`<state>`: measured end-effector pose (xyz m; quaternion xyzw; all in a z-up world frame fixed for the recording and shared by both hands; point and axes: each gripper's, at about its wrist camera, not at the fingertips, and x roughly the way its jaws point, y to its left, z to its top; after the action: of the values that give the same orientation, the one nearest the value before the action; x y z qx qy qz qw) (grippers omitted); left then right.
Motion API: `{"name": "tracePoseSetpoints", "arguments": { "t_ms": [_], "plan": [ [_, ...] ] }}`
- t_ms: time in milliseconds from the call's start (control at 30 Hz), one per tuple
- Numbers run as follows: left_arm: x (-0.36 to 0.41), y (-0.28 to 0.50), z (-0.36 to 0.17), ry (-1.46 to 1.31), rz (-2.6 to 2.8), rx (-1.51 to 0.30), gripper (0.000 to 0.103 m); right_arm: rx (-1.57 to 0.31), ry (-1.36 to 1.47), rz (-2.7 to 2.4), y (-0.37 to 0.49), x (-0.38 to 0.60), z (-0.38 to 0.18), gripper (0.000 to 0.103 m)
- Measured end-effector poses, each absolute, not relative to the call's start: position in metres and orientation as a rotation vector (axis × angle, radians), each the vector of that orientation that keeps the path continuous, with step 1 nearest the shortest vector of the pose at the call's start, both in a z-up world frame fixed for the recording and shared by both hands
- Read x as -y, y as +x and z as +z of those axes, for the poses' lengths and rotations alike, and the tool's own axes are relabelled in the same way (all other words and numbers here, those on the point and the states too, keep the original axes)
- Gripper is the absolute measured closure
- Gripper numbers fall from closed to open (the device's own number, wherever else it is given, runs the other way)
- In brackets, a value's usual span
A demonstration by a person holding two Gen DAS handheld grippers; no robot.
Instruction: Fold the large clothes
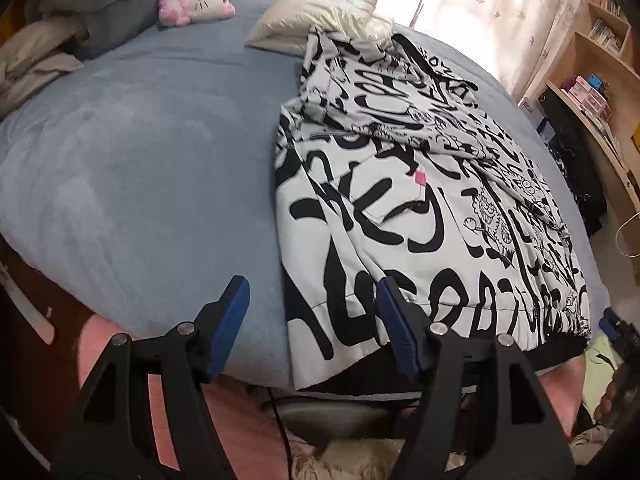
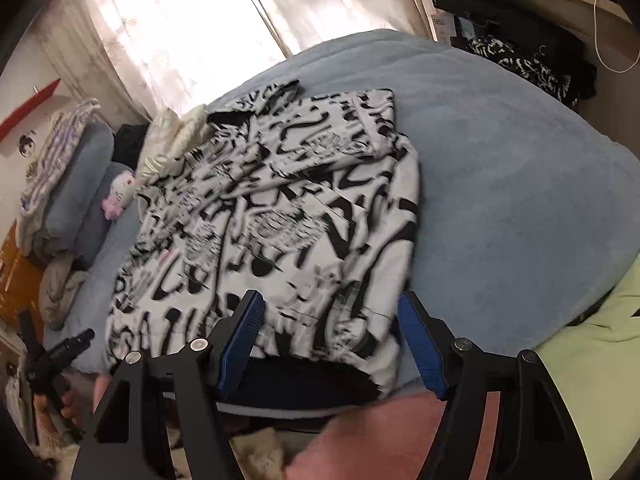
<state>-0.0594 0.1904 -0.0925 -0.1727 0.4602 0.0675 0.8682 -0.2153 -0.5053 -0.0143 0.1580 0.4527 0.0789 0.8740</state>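
A white jacket with black graffiti print (image 1: 420, 208) lies partly folded on the blue bed (image 1: 140, 168), its black hem at the near edge and a sleeve folded across its upper part. My left gripper (image 1: 312, 292) is open and empty, just above the hem's left corner. In the right wrist view the jacket (image 2: 280, 216) lies ahead and my right gripper (image 2: 330, 304) is open and empty over the hem's right part. The left gripper also shows at the lower left of the right wrist view (image 2: 76, 342).
A cream pillow (image 1: 320, 8) and a pink-and-white plush toy (image 1: 200, 2) lie at the bed's far end, with grey pillows and bedding (image 1: 60, 28) at the far left. Shelves and a desk (image 1: 596, 80) stand on the right. A light green cloth (image 2: 592, 360) lies at the bed's near right.
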Motion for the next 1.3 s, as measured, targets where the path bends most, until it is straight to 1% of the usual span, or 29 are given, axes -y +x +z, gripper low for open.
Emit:
{"name": "tracePoseSetpoints", "arguments": {
  "t_ms": [200,300,367,500,700,800,867,967,1100,1233,1300],
  "plan": [
    [-0.188,-0.041,-0.114,-0.382,0.095,-1.004,0.040,-1.018,0.400,0.174,-0.212,0.519,-0.053,0.032],
    [-0.187,-0.033,-0.124,-0.390,0.089,-1.015,0.040,-1.020,0.427,0.188,-0.209,0.518,-0.069,0.034],
    [-0.186,-0.028,-0.129,-0.388,0.079,-1.013,0.040,-1.010,0.419,0.197,-0.207,0.514,-0.073,0.035],
    [-0.186,-0.020,-0.134,-0.390,0.063,-0.996,0.036,-1.003,0.425,0.231,-0.199,0.501,-0.080,0.041],
    [-0.186,-0.010,-0.141,-0.398,0.046,-0.981,0.034,-0.987,0.409,0.274,-0.185,0.481,-0.082,0.043],
    [-0.186,-0.004,-0.143,-0.397,0.032,-0.977,0.033,-0.971,0.407,0.319,-0.182,0.471,-0.077,0.049],
    [-0.187,-0.001,-0.144,-0.408,0.020,-0.972,0.031,-0.948,0.419,0.371,-0.180,0.466,-0.071,0.053],
    [-0.187,0.008,-0.150,-0.414,0.011,-0.973,0.029,-0.939,0.402,0.399,-0.174,0.455,-0.069,0.053],
    [-0.175,0.016,-0.154,-0.338,0.009,-0.961,0.025,-1.010,0.425,0.391,-0.164,0.449,-0.089,0.054],
    [-0.164,0.021,-0.157,-0.289,-0.001,-0.952,0.025,-1.016,0.476,0.393,-0.158,0.450,-0.100,0.057],
    [-0.163,0.026,-0.157,-0.305,-0.001,-0.955,0.029,-1.019,0.473,0.387,-0.155,0.448,-0.105,0.059]
  ]
}}
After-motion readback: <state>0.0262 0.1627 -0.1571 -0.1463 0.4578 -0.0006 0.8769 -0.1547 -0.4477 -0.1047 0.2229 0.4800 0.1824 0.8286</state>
